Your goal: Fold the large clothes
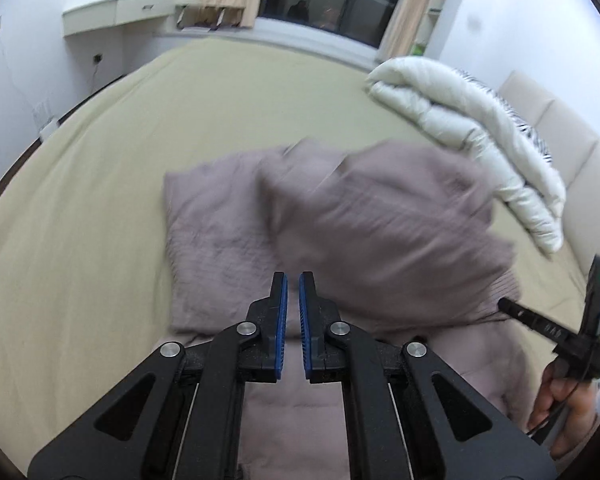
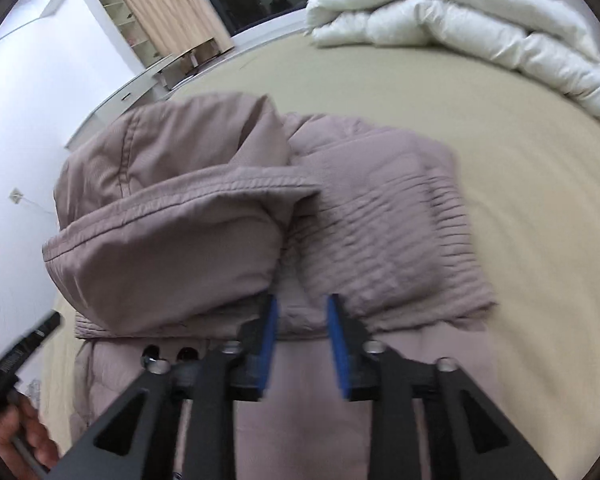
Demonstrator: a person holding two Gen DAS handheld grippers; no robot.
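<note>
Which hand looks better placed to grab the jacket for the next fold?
Probably the right. The right gripper has its jaws apart just above the mauve jacket, with nothing between them. The left gripper is nearly shut, so it would have to open first.

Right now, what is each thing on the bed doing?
Jacket: partly folded, hood flopped over its body, lying on the bed.
Duvet: bundled up at the far side of the bed.
Bed: sheet smooth.
Left gripper: shut, nothing between its pads.
Right gripper: open, pads apart above the jacket, gripping nothing.
</note>
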